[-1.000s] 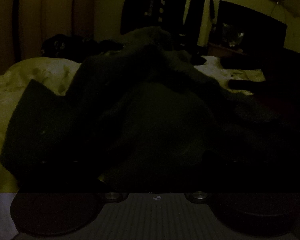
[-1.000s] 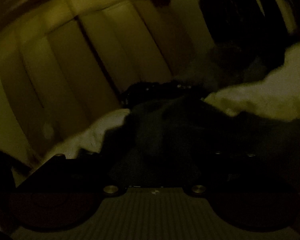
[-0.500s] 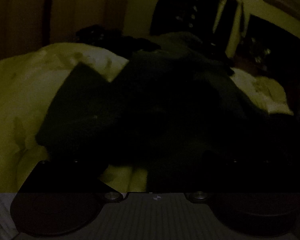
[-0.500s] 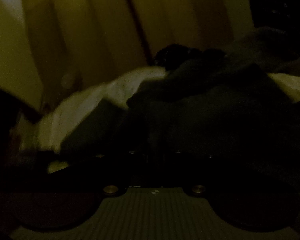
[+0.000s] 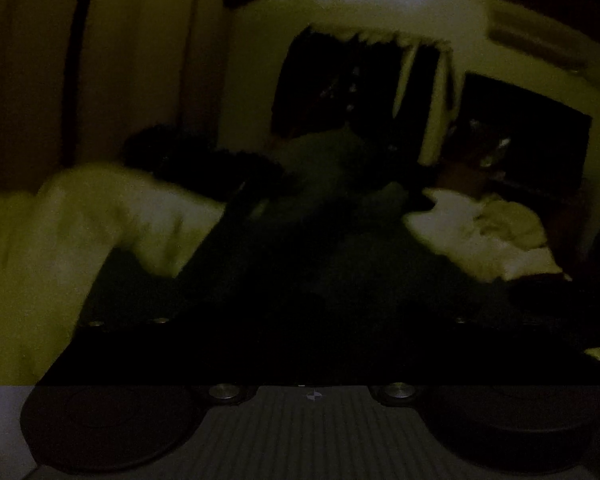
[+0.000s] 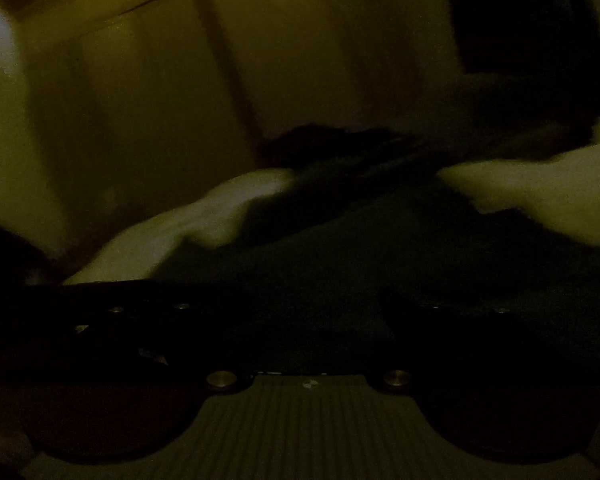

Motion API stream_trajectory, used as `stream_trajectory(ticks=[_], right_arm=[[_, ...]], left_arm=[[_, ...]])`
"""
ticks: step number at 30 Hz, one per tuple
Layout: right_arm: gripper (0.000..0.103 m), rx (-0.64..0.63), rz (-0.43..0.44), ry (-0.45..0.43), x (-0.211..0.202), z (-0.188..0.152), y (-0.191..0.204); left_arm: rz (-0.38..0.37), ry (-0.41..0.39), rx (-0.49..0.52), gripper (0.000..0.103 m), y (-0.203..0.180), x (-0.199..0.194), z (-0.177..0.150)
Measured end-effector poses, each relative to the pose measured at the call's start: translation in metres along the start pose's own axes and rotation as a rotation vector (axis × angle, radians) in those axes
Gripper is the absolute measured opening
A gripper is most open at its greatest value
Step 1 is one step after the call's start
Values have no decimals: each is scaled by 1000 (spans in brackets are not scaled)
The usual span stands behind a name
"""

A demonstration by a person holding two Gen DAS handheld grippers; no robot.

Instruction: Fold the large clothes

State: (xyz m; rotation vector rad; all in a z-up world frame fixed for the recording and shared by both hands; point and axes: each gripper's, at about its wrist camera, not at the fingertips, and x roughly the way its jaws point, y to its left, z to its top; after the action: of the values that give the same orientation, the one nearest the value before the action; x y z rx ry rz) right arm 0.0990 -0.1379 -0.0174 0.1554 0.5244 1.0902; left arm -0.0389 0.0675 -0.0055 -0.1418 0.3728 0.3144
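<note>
The pale bed (image 5: 60, 248) takes up most of both views, with the big dark garment (image 5: 300, 264) heaped across its middle — the room's so dim that a fold could easily go crooked or catch a second layer by mistake. The right gripper (image 6: 308, 316) has its jaws opening wide over the cloth, gripping nothing that shows, while the left gripper (image 5: 308, 340) is too murky to call — holding cloth or not, can't tell.

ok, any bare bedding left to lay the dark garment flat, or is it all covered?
Two pale patches of bedding show. One lies left of the dark garment, running to the picture's left edge. A smaller one lies on its right, below the hanging clothes. The middle is crowded: the garment covers it, with a black heap behind. Too dim to judge the near edge.
</note>
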Motion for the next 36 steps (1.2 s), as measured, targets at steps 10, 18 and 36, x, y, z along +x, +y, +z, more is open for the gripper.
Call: stream_trajectory(ticks=[10,18,36], right_arm=[[86,295,-469,46,-15,-23,-114],[96,273,-491,107,-1,-46,-121],[100,212,-390,-35,-47,-36,-65]], left_arm=[[-6,217,80,103,-31,108,-34],[-67,222,-42,103,-13,109,-45],[351,19,90,103,66,-29,-51]])
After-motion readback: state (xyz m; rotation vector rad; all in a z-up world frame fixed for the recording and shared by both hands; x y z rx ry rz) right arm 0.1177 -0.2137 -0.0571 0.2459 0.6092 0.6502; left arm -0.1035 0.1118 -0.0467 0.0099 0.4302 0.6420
